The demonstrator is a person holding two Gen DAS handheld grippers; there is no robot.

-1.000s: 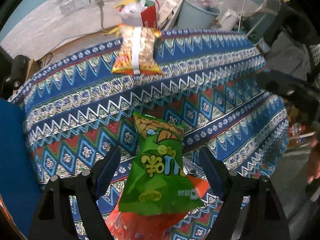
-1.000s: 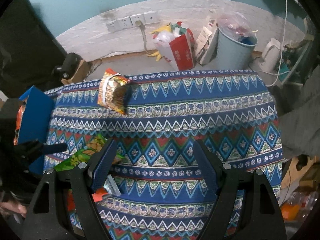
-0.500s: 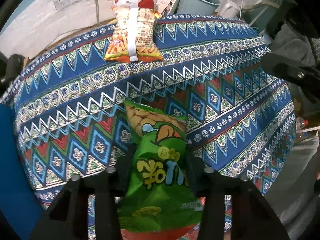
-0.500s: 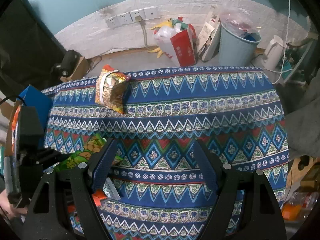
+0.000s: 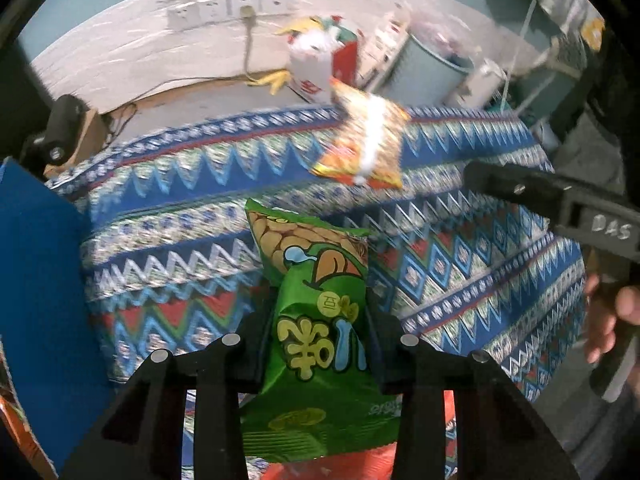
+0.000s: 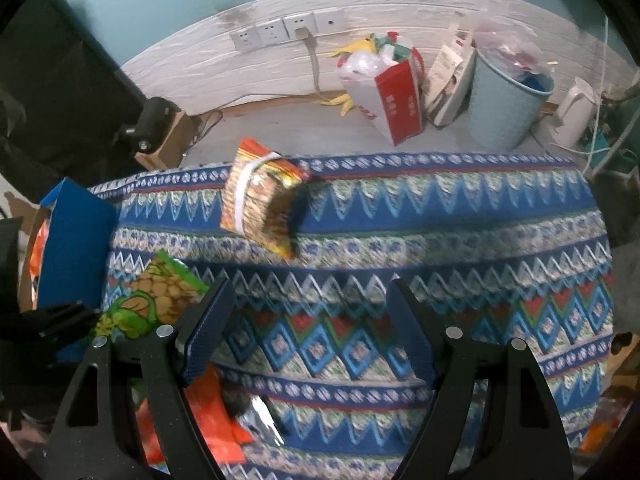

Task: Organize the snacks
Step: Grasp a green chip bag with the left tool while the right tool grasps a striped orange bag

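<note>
1. Right up close, the left gripper has just been closing and now pinches the green snack bag across its waist, pads pressed into both sides. That is a sensible hold: the crinkly bag narrows there, so it cannot slide out.
2. Beneath the bag's lower end, an orange-red packet lies at the near edge of the patterned tablecloth, left where it is.
3. The right gripper hangs above bare cloth, jaws spread wide with nothing between them. My guess is it is lining up for the far bag.
4. At the left edge stands a blue box with orange packets showing inside, likely the home for these snacks.
5. Near the far edge, the orange chip bag lies alone, well apart from the green one.
6. Beyond the table, on the floor: a red-and-white shopping bag and a pale blue bin against the wall.
</note>
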